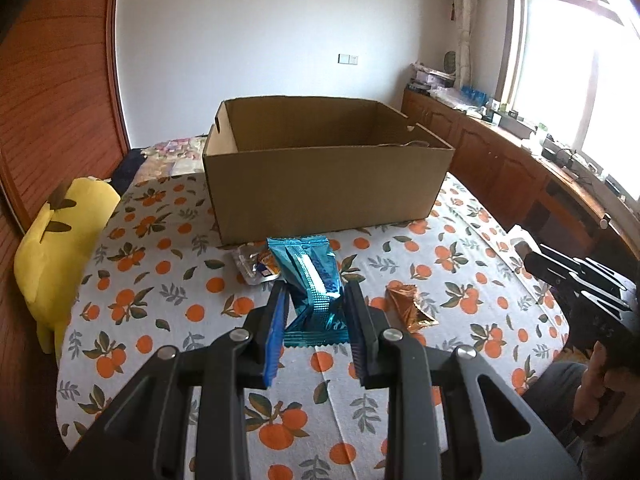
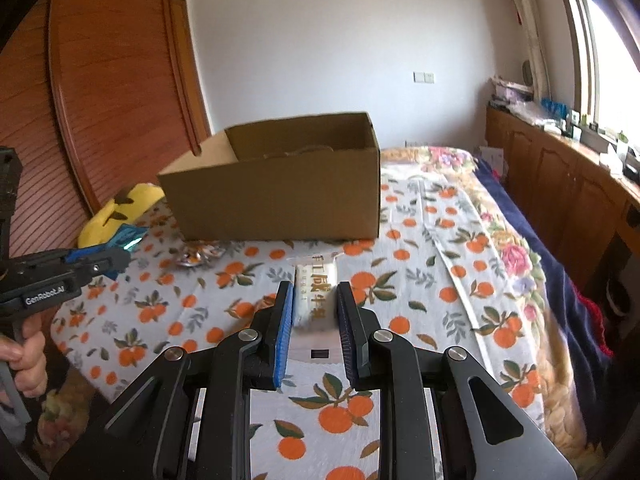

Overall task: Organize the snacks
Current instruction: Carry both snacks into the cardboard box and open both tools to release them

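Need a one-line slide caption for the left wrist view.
Left gripper shut on a blue snack packet above the orange-print tablecloth, facing the open cardboard box.

Inside floor of the cardboard box (image 1: 320, 184) behind its front wall; motion-blurred white snack packet (image 2: 314, 296).

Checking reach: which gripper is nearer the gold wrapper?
Left. The left gripper, shut on a blue packet, hangs just beside the gold wrapper; the right gripper is farther off.
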### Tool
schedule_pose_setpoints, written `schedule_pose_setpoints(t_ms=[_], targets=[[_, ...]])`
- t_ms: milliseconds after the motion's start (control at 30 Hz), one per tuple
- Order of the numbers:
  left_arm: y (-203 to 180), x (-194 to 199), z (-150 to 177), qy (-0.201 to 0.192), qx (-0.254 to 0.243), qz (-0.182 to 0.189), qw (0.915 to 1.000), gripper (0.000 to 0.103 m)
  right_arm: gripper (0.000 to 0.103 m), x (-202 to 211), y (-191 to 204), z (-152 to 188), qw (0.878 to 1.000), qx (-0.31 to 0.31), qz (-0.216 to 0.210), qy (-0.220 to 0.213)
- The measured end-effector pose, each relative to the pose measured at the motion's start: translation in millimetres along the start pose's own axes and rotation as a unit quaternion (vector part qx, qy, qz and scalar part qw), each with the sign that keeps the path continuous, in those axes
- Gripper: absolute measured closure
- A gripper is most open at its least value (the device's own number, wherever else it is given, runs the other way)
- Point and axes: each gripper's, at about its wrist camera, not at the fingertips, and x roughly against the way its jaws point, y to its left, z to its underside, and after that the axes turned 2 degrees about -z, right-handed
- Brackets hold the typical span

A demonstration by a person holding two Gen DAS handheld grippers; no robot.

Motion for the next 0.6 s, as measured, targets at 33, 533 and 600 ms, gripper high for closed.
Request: schedule_pose_setpoints(t_ms=[33,533,600], targets=[[-0.9,2.0,0.0,-0.002,0.0,0.0,1.0,0.077,0.083,3.9,2.4,-1.4,1.0,0.003,-0.001,-0.004],[-5.4,25.5,1.8,-0.027,0.0,0.002,0.9996,0.077,0.083,31.9,20.1,-2.0,0.999,0.021,-0.008,-0.024],[-5.4,27.6,1.6,-0.029,0.001,0.003,0.9996,0.077,0.083,32.3,20.3,-1.3,0.999,0.02,-0.009,-0.024]])
